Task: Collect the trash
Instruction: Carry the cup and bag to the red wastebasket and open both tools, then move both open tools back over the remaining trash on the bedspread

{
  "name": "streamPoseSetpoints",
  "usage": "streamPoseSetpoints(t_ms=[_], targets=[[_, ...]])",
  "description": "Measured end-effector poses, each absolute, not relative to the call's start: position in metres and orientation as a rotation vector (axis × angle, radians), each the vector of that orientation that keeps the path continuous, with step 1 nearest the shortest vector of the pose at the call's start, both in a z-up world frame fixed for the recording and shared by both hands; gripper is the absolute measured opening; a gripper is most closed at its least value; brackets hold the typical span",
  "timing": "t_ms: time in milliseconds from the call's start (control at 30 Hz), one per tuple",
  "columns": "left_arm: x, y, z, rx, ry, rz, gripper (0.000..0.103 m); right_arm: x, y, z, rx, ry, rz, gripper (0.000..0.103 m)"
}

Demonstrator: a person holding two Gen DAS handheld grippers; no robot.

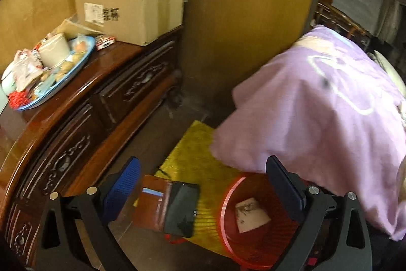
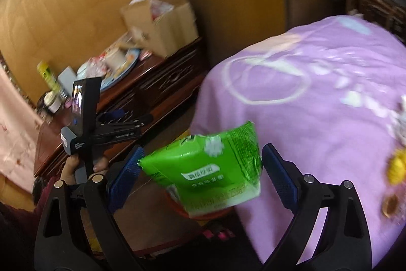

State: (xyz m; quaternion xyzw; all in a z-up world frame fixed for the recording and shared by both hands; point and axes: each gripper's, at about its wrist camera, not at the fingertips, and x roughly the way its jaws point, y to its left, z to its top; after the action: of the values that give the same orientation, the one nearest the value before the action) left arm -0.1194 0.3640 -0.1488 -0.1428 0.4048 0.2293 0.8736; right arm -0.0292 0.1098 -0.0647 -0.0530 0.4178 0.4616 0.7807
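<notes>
Your right gripper [image 2: 200, 179] has its fingers spread, with the green wrapper [image 2: 205, 169] between them, above the red bin [image 2: 203, 213]; its white lettering is too blurred to read. Your left gripper [image 1: 203, 192] fingers are spread and empty above the red bin [image 1: 228, 233], which holds a paper scrap [image 1: 251, 215]. The cardboard box [image 1: 132, 4] on the bench [image 1: 106, 60] bears an unreadable printed label.

I am seeing a cardboard box [image 1: 132, 1] sitting on the carved table [image 1: 83, 118], a phone wallet [image 1: 168, 207] lying just below that table.
</notes>
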Motion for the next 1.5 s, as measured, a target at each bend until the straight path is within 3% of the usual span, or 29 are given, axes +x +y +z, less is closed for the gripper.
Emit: streamPoseSetpoints(t_ms=[467, 1033, 1500], targets=[[-0.111, 0.348, -0.148, -0.267, 0.855, 0.451, 0.097, -0.019, 0.09, -0.068, -0.077, 0.883, 0.911, 0.092], [-0.094, 0.231, -0.082, -0.064, 0.784, 0.275, 0.097, -0.026, -0.061, -0.03, 0.097, 0.682, 0.659, 0.096], [-0.012, 0.06, -0.07, 0.142, 0.791, -0.015, 0.097, 0.022, -0.22, -0.113, 0.134, 0.79, 0.187, 0.096]])
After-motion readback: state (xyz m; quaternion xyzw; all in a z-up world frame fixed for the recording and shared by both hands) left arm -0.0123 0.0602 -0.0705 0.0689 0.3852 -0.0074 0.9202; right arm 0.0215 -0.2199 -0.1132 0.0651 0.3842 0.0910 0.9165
